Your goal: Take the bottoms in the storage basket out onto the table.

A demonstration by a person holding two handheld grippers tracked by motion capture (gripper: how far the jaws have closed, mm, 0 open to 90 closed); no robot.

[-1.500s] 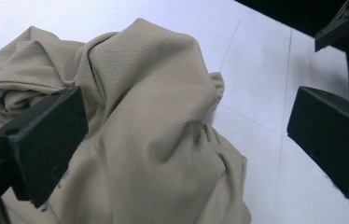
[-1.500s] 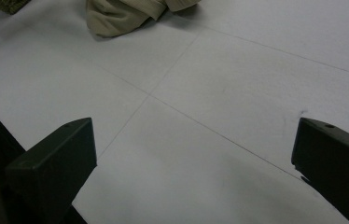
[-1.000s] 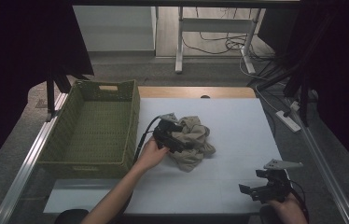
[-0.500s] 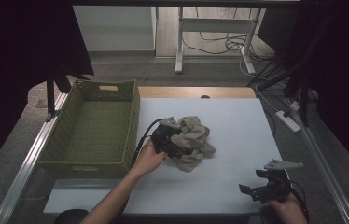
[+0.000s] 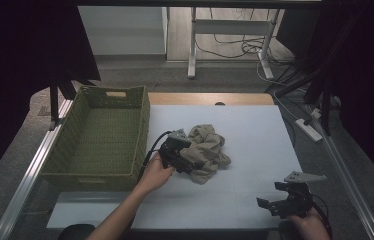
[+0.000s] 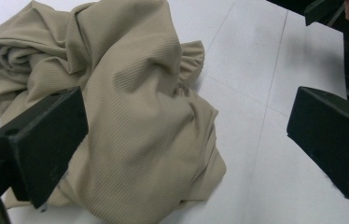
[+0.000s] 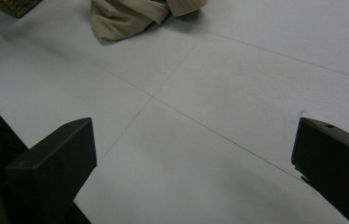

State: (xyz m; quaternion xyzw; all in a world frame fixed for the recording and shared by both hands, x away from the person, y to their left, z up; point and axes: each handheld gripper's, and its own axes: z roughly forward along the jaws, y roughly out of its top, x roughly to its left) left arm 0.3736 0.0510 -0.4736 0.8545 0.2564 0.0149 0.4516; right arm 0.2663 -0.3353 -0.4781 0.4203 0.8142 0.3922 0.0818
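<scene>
A crumpled beige cloth (image 5: pixel 210 149) lies in a heap near the middle of the white table (image 5: pixel 255 125). My left gripper (image 5: pixel 189 161) is at the cloth's near-left side, open. In the left gripper view the jaws of my left gripper (image 6: pixel 186 121) stand wide apart, the left jaw over the cloth (image 6: pixel 149 116) and the right jaw over bare table. My right gripper (image 5: pixel 271 202) rests low near the table's front right corner, open and well apart from the cloth. Between the jaws of my right gripper (image 7: pixel 191 149) is only table, with the cloth (image 7: pixel 130 14) far ahead.
A woven green basket (image 5: pixel 144 125) with nothing in it stands along the table's left side, close to the cloth. A metal rail (image 5: pixel 30 170) runs along the left edge. Desk legs and cables (image 5: pixel 245 47) lie on the floor beyond the table.
My left gripper has slid a little toward the person along the cloth's left side. The right gripper has stayed where it was.
</scene>
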